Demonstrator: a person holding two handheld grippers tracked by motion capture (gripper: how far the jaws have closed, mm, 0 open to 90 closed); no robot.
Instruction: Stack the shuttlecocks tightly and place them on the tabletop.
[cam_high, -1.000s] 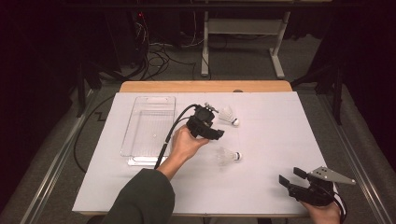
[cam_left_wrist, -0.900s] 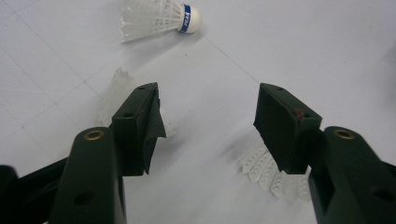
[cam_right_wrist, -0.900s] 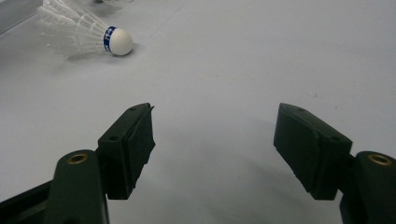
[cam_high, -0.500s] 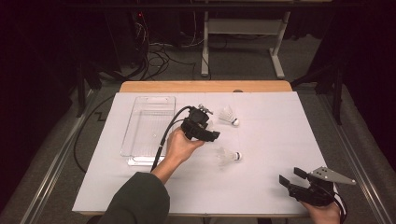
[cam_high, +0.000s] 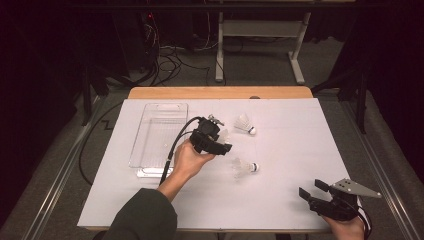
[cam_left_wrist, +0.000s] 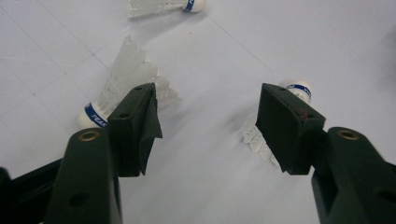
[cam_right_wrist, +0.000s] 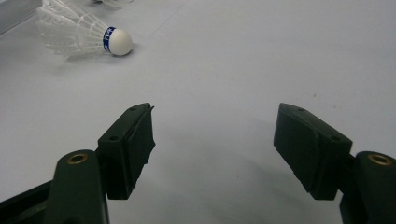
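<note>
left tongs (cam_left_wrist: 208, 121) gape above 3 shuttlecocks (cam_left_wrist: 119, 88), holding nothing.

Clear tray (cam_high: 159, 131) at table's (cam_high: 290, 150) left; three shuttlecocks (cam_high: 245, 124) just right of it.

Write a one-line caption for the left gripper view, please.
Open left tool above the white table, three shuttlecocks ahead: one by its left jaw, one behind its right jaw, one beyond.

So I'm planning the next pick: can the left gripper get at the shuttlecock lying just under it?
Probably yes. The left gripper hovers over that shuttlecock with open, empty jaws, and only bare white table cover surrounds it. A second shuttlecock beside the other jaw might get bumped.
</note>
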